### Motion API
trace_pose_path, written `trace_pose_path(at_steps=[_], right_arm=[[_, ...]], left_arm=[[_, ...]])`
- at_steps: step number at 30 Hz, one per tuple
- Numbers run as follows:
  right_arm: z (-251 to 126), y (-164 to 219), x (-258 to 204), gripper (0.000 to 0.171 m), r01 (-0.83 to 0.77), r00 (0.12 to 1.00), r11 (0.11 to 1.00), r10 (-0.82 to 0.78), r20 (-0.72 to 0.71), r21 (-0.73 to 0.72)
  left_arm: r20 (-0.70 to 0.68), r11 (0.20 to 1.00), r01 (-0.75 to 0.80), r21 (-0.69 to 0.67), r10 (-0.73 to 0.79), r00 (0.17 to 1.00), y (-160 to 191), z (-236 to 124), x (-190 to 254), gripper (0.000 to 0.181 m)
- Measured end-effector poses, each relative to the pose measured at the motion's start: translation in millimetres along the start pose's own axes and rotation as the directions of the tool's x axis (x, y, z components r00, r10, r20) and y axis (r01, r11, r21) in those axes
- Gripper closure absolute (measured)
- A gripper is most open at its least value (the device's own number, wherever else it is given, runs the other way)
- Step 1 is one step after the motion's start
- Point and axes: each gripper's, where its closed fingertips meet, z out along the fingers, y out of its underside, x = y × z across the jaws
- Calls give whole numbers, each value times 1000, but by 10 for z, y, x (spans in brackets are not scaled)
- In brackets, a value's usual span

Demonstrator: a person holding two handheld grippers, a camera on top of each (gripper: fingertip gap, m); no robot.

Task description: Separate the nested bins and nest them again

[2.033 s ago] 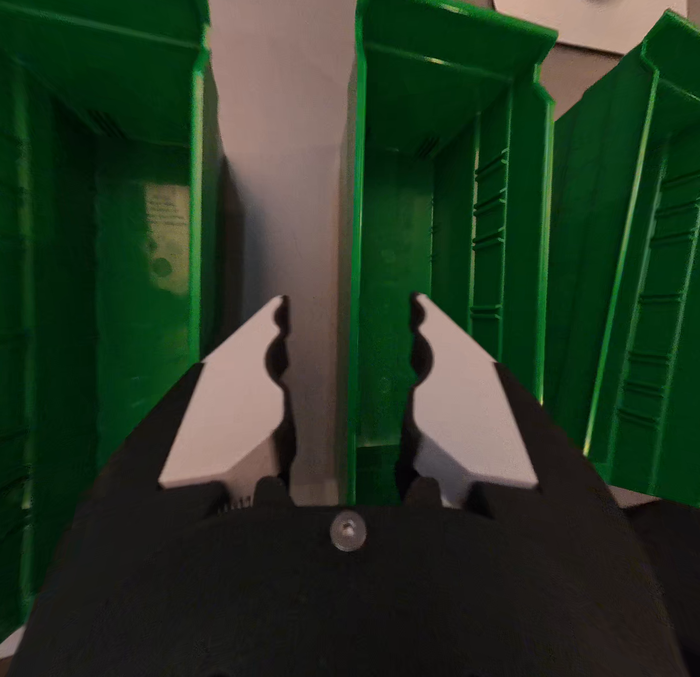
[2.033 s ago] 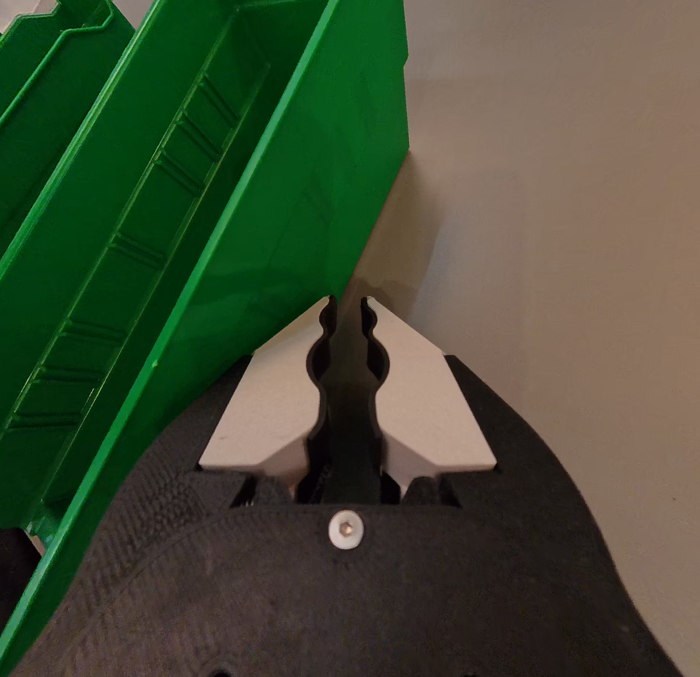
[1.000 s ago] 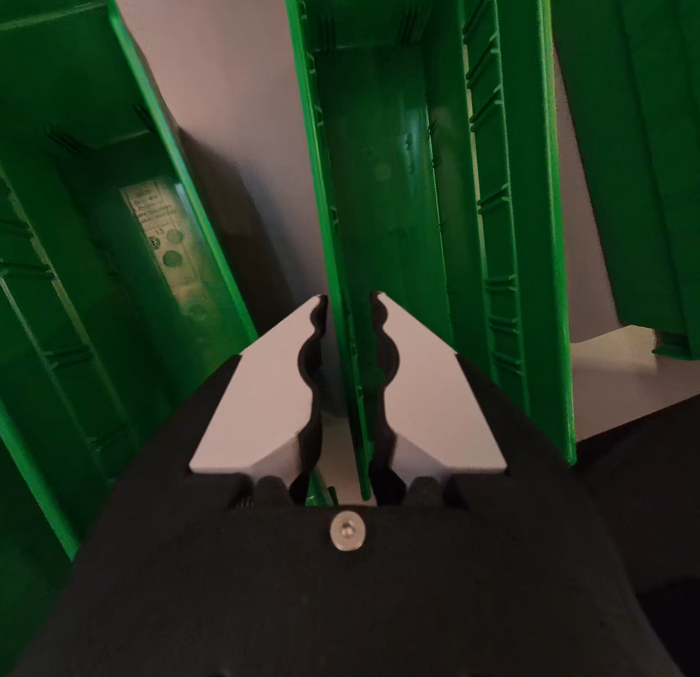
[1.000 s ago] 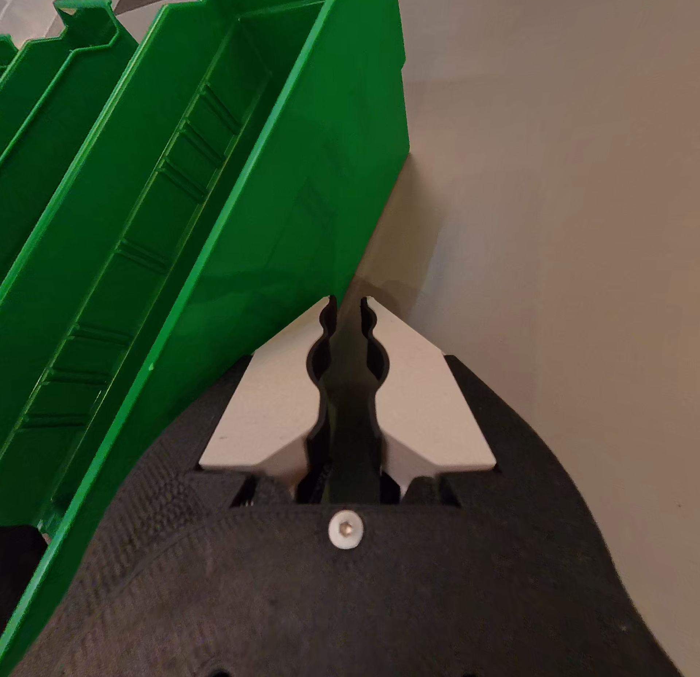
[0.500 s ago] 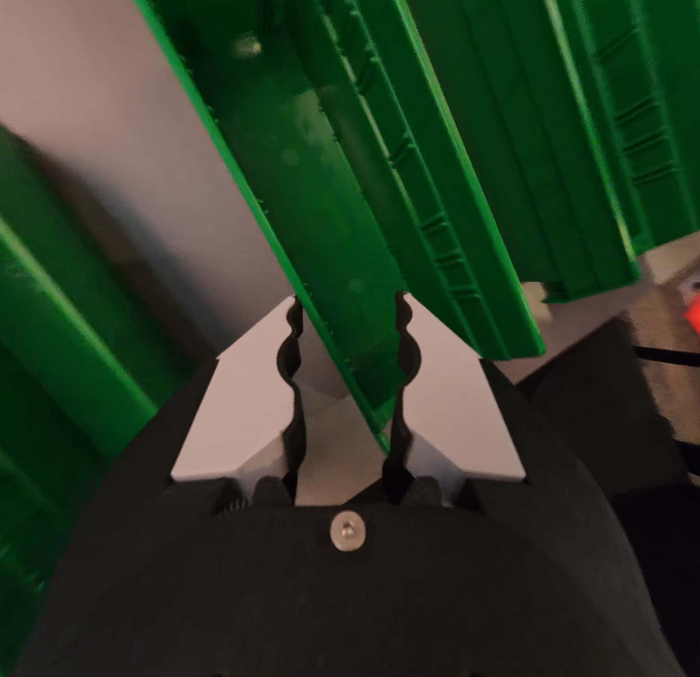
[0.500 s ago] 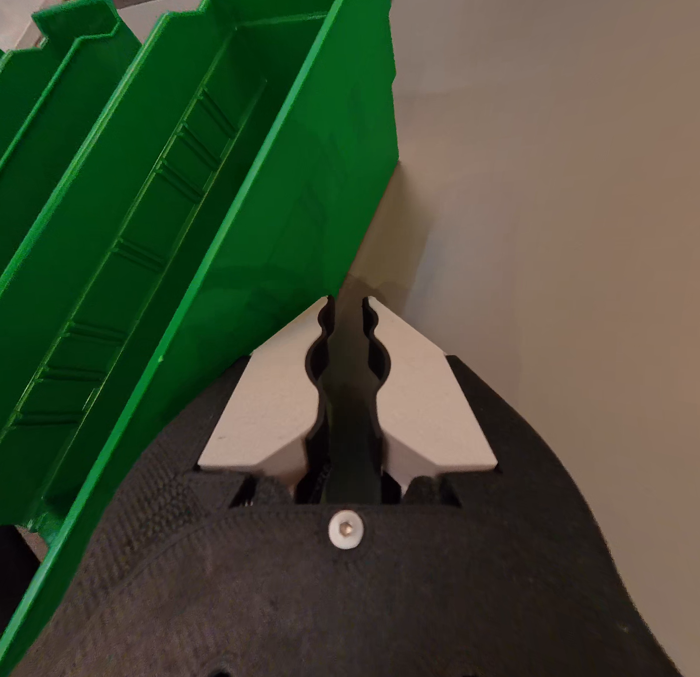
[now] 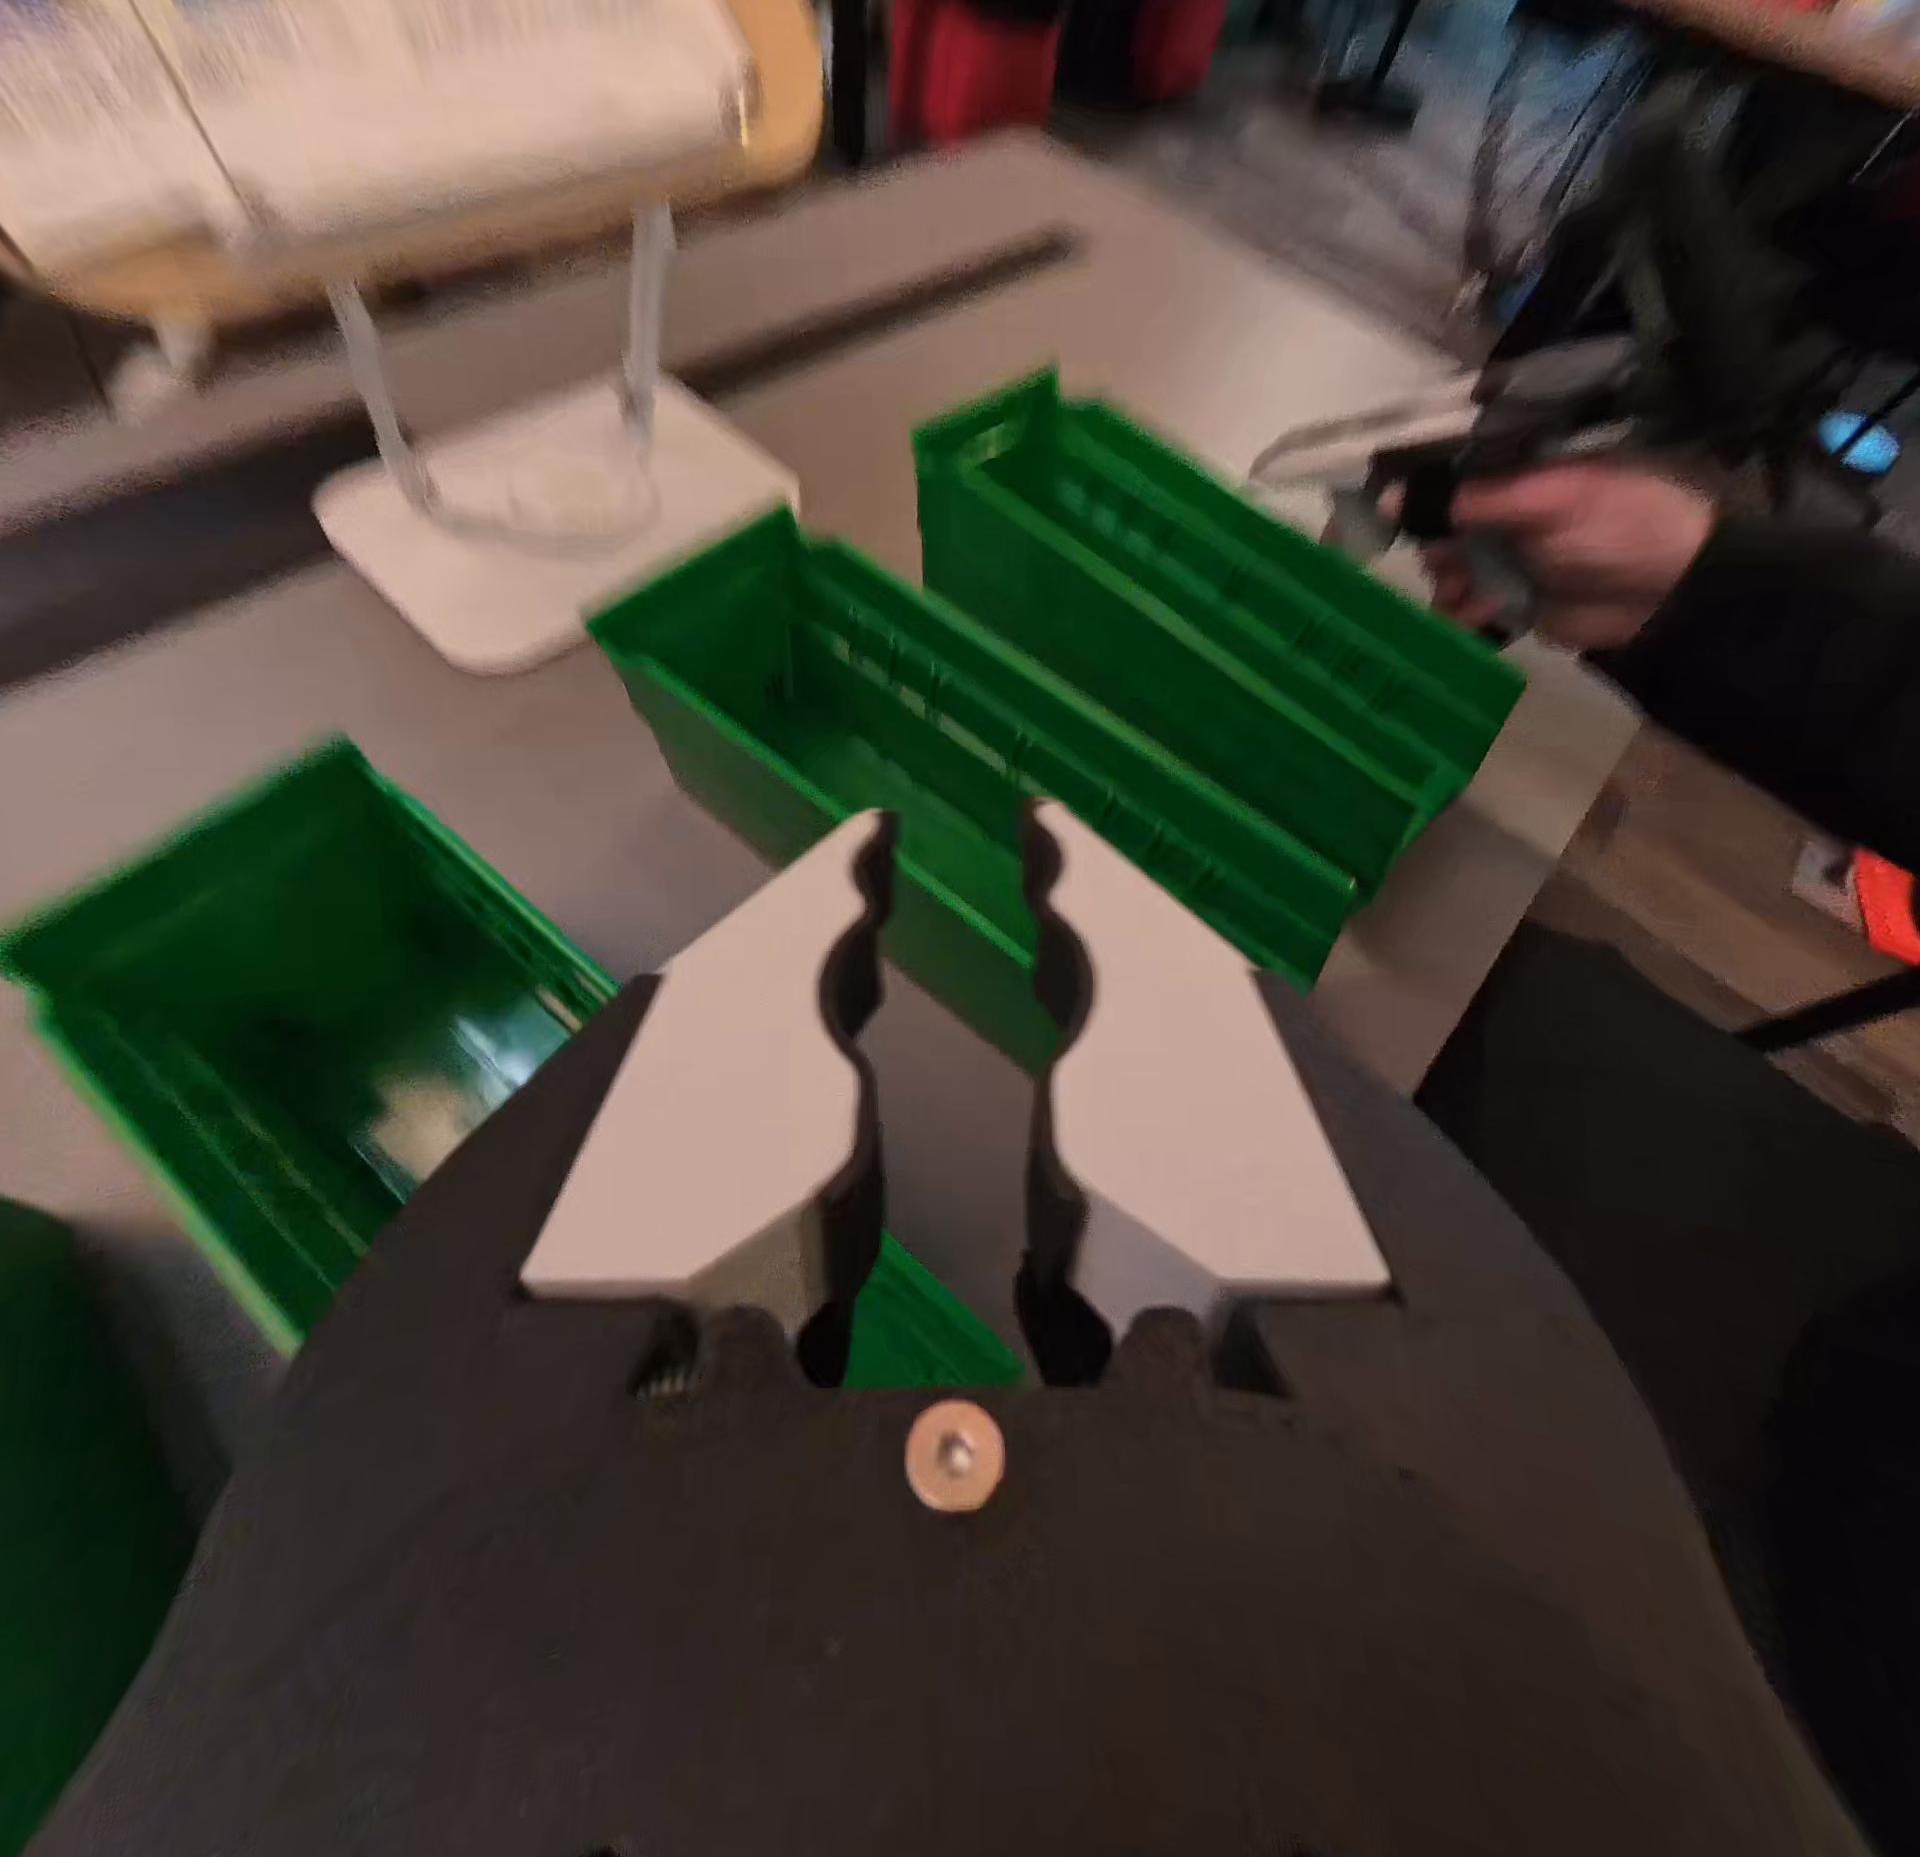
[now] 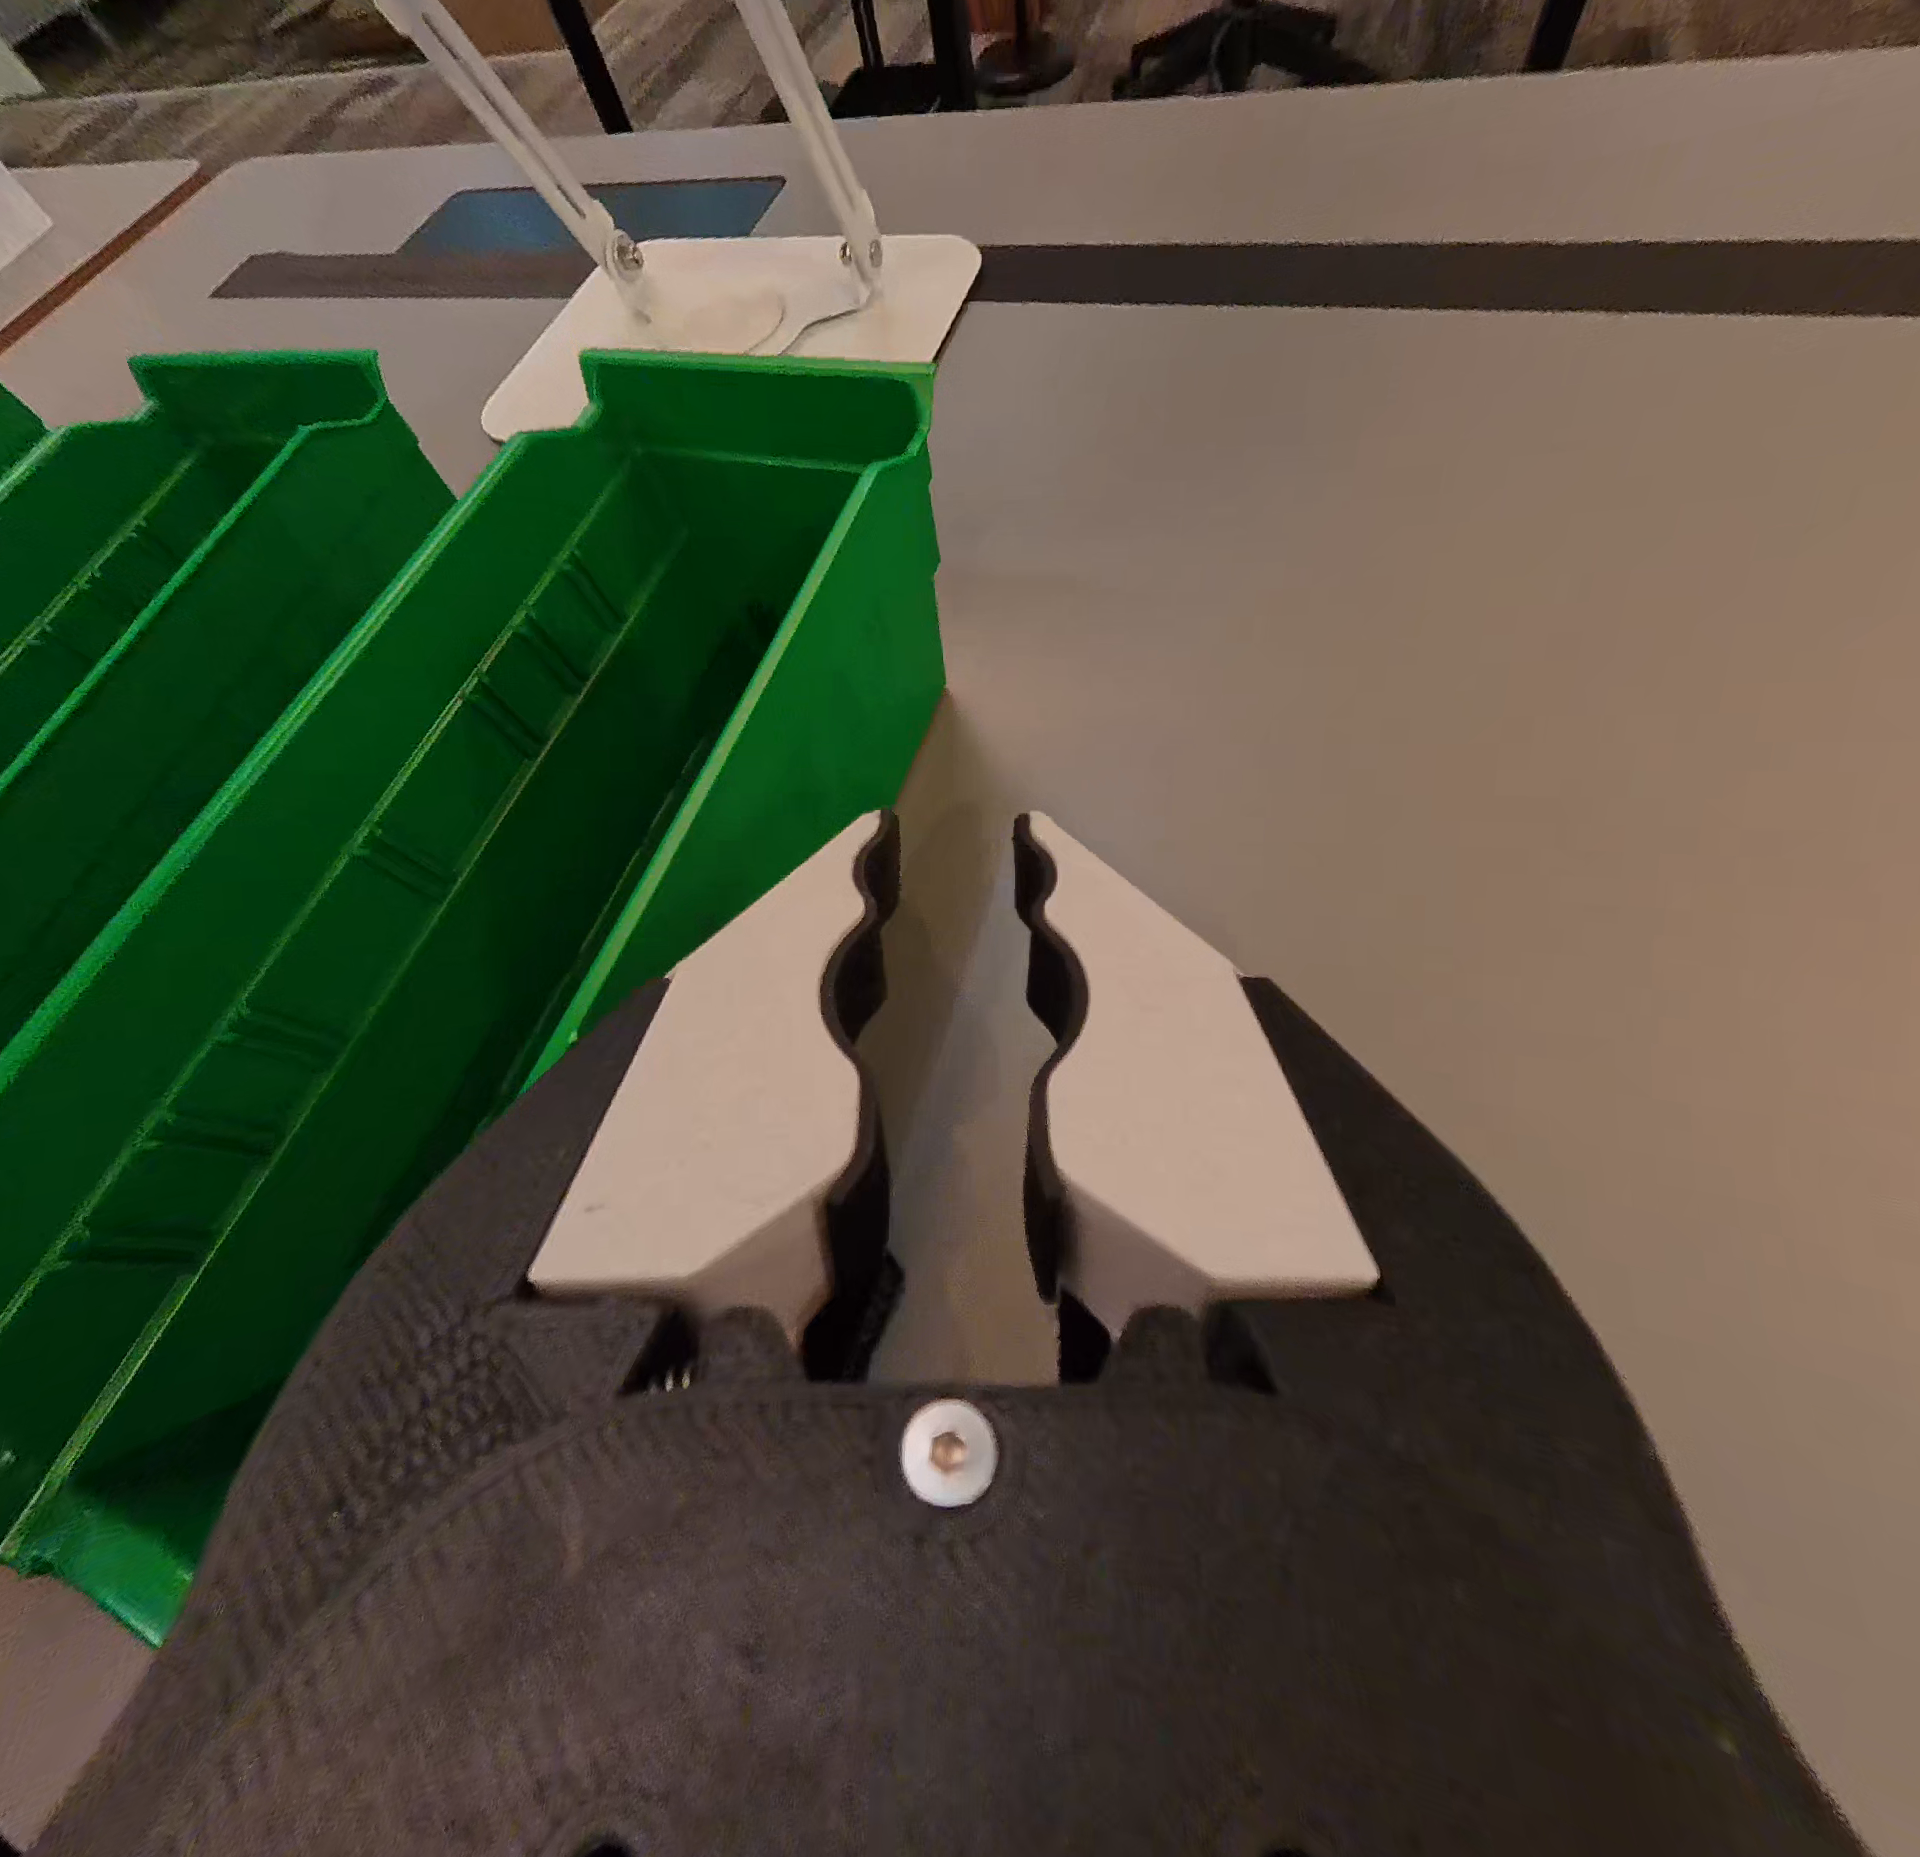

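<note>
Three green bins stand apart, side by side on the grey table: a left bin point(image 7: 260, 976), a middle bin point(image 7: 935, 727) and a right bin point(image 7: 1195, 602). My left gripper point(image 7: 956, 831) is open and empty, held above the table between the left and middle bins; the view is blurred. My right gripper point(image 8: 951, 831) is open and empty, just right of the right bin point(image 8: 623, 768), over bare table. The middle bin point(image 8: 156, 560) shows at the left edge of the right wrist view.
A white stand base point(image 8: 727, 311) with two clear legs sits behind the bins. A dark strip point(image 8: 1455, 275) crosses the table. A hand point(image 7: 1558, 550) holds the other gripper beyond the right bin. The table's near edge point(image 7: 1475, 934) lies right of the bins.
My left gripper has let go of the middle bin's wall and risen away from it. My right gripper has opened off the right bin's wall and pulled back and up.
</note>
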Motion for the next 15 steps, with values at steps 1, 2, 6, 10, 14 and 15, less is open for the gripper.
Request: trace_pose_path(at_steps=[1,2,6,10,14,15], right_arm=[[-21,-25,9,151,4,1000,1000,-3,-7,11],[-41,-50,14,150,8,1000,1000,-8,-14,21],[-100,-139,0,149,33,999,998,-31,-30,47],[-137,-199,-72,143,58,998,997,-56,-39,59],[-236,-344,-184,125,117,991,990,-112,-71,76],[-287,-399,-247,115,157,985,985,-151,-82,72]], left_arm=[[-9,996,-21,84,22,1000,-142,-156,-20,172],[-27,990,-18,138,22,999,-250,-305,-42,172],[26,965,-1,263,-6,1000,-509,-907,-344,141],[218,987,18,157,-53,975,-271,-1255,-838,68],[254,979,130,157,-168,953,-50,-1387,-1111,53],[246,974,149,173,-189,951,-41,-1394,-1138,53]])
